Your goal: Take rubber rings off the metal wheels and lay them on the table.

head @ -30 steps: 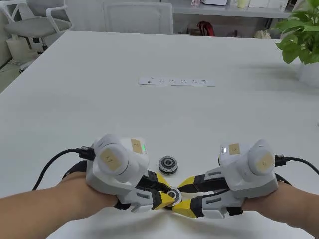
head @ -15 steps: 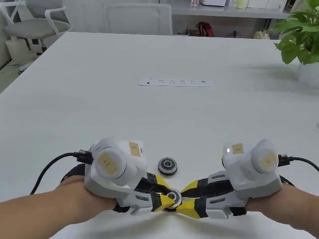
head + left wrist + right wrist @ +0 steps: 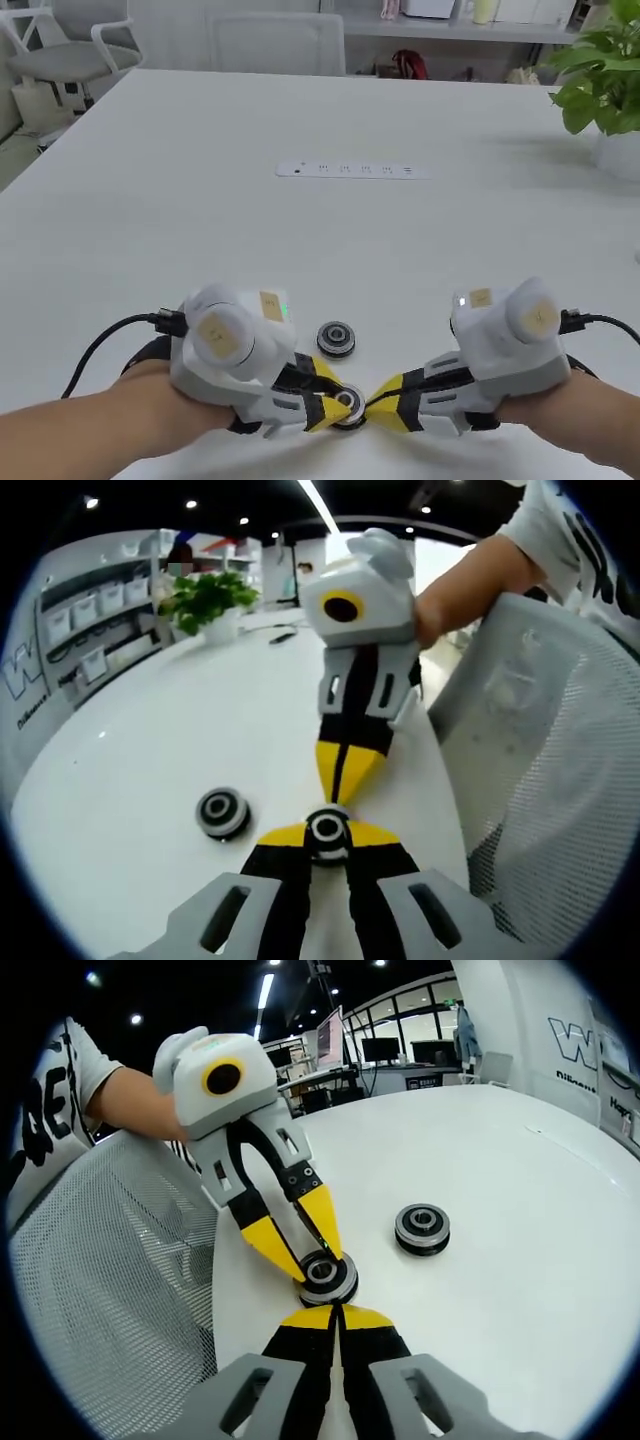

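L gripper (image 3: 335, 398) clamping a wheel, R gripper (image 3: 378, 403) closed at its rim.

I'm holding the L gripper w/ both yellow-tipped jaws clamping the held wheel (image 3: 350, 405) from either side, low at the near edge of the table (image 3: 300, 240). I'm pointing the R gripper at it from the opposite side, jaws pressed together, tips meeting the black rubber ring (image 3: 328, 1296) round the wheel. I can't tell whether they're nipping any rubber. A second wheel (image 3: 336, 338) is lying flat on the table just beyond, apart from both grippers, its ring on. Further out, a white power strip (image 3: 353, 169) is sitting mid-table, w/ a plant (image 3: 600, 80) at the far right.
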The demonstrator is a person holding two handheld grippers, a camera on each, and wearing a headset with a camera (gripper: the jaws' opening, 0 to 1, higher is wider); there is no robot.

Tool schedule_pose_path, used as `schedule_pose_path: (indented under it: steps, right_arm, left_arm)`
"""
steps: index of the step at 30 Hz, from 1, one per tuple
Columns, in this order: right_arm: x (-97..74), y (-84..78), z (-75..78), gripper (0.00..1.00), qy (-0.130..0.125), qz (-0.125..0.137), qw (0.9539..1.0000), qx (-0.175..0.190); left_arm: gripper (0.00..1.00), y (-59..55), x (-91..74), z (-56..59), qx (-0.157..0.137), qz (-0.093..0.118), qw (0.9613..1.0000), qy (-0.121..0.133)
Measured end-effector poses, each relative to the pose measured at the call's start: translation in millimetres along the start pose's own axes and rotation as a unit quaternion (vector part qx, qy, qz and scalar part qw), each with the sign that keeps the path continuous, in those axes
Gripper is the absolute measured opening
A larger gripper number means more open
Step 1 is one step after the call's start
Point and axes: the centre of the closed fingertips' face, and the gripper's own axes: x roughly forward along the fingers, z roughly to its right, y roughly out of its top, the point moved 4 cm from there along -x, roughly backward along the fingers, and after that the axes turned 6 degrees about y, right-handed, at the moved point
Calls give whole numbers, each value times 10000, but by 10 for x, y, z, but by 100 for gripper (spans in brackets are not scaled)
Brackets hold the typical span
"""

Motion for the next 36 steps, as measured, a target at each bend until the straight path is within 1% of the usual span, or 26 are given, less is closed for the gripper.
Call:
schedule_pose_path:
  steps: [6, 11, 14, 17, 23, 36]
  right_arm:
    - [-29, -14, 5, 0, -35, 15, 9999, 115]
    - [-50, -7, 32, 0, -21, 136, 9993, 340]
    - [-45, -2, 29, 0, -6, 154, 9991, 386]
    - [-59, 1, 37, 0, 11, 229, 9983, 538]
    - [-67, 19, 28, 0, 47, 318, 9971, 695]
    - [-84, 44, 16, 0, 112, 439, 9955, 830]
  left_arm:
    - [13, 11, 22, 10, 64, -18, 10000, 52]
    - [13, 13, 29, 4, 79, -51, 9999, 77]
    - [13, 12, 30, 3, 72, -47, 9999, 85]
    - [12, 13, 30, 1, 67, -51, 9999, 85]
    - [12, 15, 31, 0, 79, -79, 9999, 86]
    - [12, 19, 33, 0, 107, -90, 9999, 95]
